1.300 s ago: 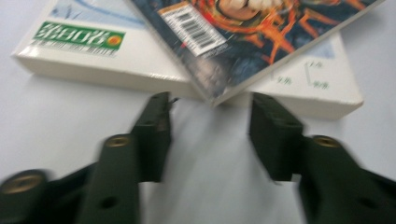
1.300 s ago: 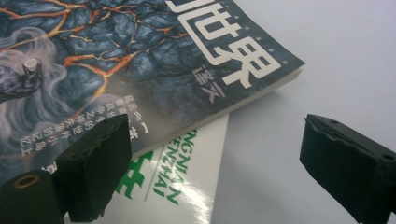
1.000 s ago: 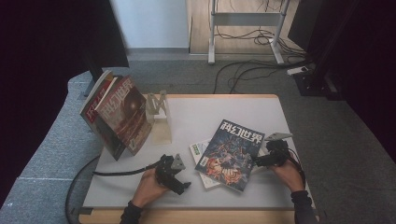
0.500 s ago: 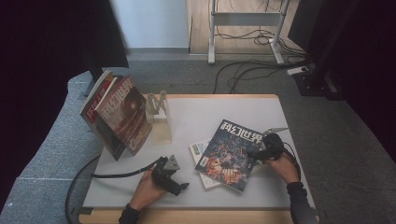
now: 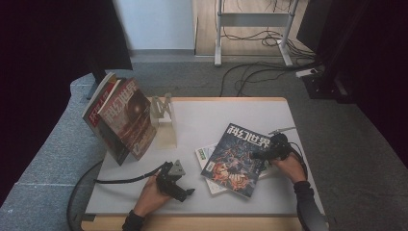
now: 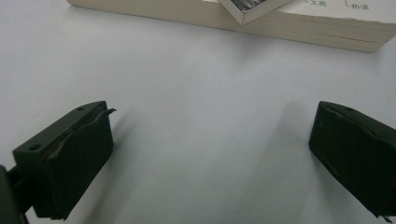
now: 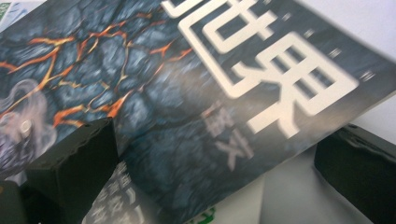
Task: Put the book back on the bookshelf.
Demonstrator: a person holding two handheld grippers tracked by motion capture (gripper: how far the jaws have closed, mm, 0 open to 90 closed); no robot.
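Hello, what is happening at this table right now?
A person works at a white table with a claw in each hand. The right claw is at the right edge of a dark magazine, its jaws open on either side of that edge, not closed. The magazine lies on a white book. The left claw rests open on the table, holding nothing. More magazines lean against a stand at the left.

White table top (image 5: pixel 226 115) with wooden edge; clear acrylic book stand (image 5: pixel 162 120) at left-centre; red and dark magazines (image 5: pixel 121 119) leaning upright against it, left side; grey carpet floor (image 5: pixel 57 144); metal desk frame (image 5: pixel 252 26) and loose cables (image 5: pixel 250 72) behind
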